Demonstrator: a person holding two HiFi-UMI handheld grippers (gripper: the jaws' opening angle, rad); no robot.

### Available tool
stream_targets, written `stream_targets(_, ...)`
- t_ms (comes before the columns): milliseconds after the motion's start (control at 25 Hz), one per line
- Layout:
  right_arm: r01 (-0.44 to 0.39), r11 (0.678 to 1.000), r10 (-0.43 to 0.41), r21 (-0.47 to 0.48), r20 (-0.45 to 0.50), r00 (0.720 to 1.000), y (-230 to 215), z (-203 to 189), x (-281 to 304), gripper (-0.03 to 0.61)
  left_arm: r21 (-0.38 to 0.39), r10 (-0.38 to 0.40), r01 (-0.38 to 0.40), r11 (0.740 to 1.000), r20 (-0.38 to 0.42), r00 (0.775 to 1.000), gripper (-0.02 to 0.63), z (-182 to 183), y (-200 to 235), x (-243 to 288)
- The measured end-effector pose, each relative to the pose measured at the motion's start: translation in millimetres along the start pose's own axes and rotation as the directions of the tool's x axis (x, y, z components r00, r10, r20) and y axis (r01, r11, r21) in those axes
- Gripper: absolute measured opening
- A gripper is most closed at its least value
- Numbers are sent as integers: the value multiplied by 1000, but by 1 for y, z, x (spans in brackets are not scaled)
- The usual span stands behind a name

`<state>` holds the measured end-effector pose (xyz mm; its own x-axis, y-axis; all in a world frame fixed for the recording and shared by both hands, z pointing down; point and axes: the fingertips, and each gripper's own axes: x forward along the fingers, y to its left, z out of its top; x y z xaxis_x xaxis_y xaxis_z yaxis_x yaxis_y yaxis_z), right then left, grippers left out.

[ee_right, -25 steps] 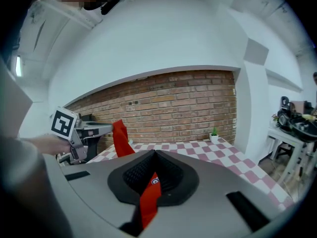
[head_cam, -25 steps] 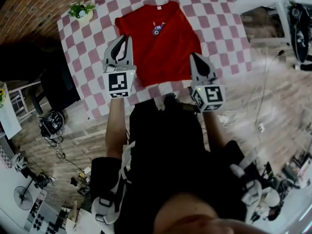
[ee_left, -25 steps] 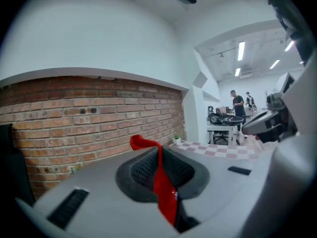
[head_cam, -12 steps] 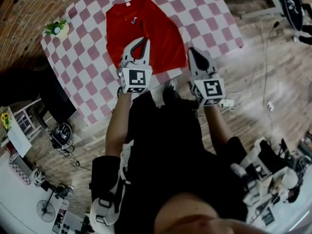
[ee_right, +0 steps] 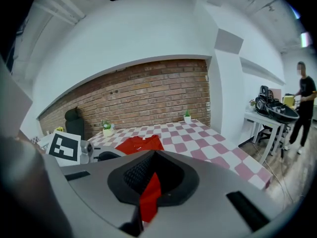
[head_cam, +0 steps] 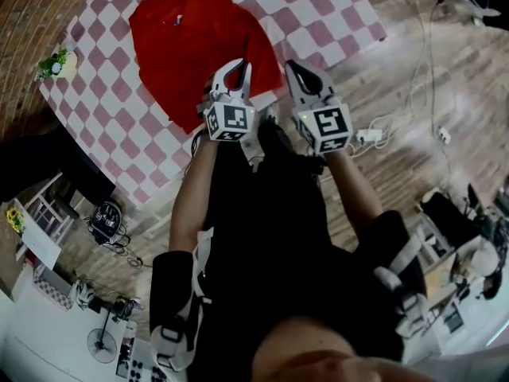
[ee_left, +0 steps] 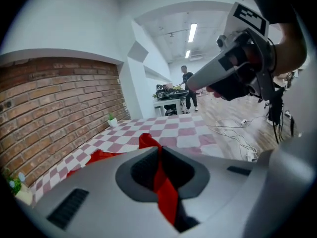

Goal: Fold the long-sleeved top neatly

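1. Head view: a red long-sleeved fabric top (head_cam: 191,42) lies spread on the pink-and-white checked table (head_cam: 334,14), with its collar at the far side and its hem toward the person.
2. The grey left gripper (head_cam: 236,66), which carries a square-marker cube, is at the near hem of the top. The matching right gripper (head_cam: 294,68) is just beside it, at the garment's near right corner.
3. Left gripper view: the jaws are clamped on a fold of the red cloth. The cloth runs between the ribbed pads and rises in a peak beyond the tips.
4. Right gripper view: the jaws are pressed together on a narrow strip of the same red cloth. The rest of the garment lies flat on the table beyond.
5. Surroundings: a small green potted plant (head_cam: 54,60) stands at a far table corner, next to the red brick wall (head_cam: 24,6). A white power strip (head_cam: 368,138) with cables lies on the wooden floor (head_cam: 445,94).
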<state>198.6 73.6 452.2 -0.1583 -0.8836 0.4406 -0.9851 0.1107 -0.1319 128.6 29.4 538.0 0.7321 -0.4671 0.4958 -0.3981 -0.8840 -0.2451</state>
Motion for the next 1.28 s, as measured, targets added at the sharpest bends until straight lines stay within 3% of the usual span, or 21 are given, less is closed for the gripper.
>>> stream_targets(160,7,1000,-7,13,-20,1000,-10,-17,-2,8,5,-34,34,999,-27,999,26,-17,-23,13)
stream_targets(480,-2,1000,4,21,-89,996,-17,-55,8,8,95,-73,83,992,-103,992,26,-49,-56,34)
stream_targets(680,-7,1000,8,14,-139,990,-21,-76,19,8,21,-150,155,988,-154,977,32,-71,-80,45)
stream_targets(840,-16,1000,18,14,-165,986,-21,-81,34,8,-43,-175,171,984,-146,974,95,-72,-87,43)
stream_targets(1080,-49,989,81,138,-239,968,-13,-109,70,9,-131,-137,122,984,-109,985,100,-69,-77,24)
stream_targets(1280,-42,956,133,290,-301,944,-9,-134,94,12,-158,-90,78,984,-73,993,100,-63,-66,5)
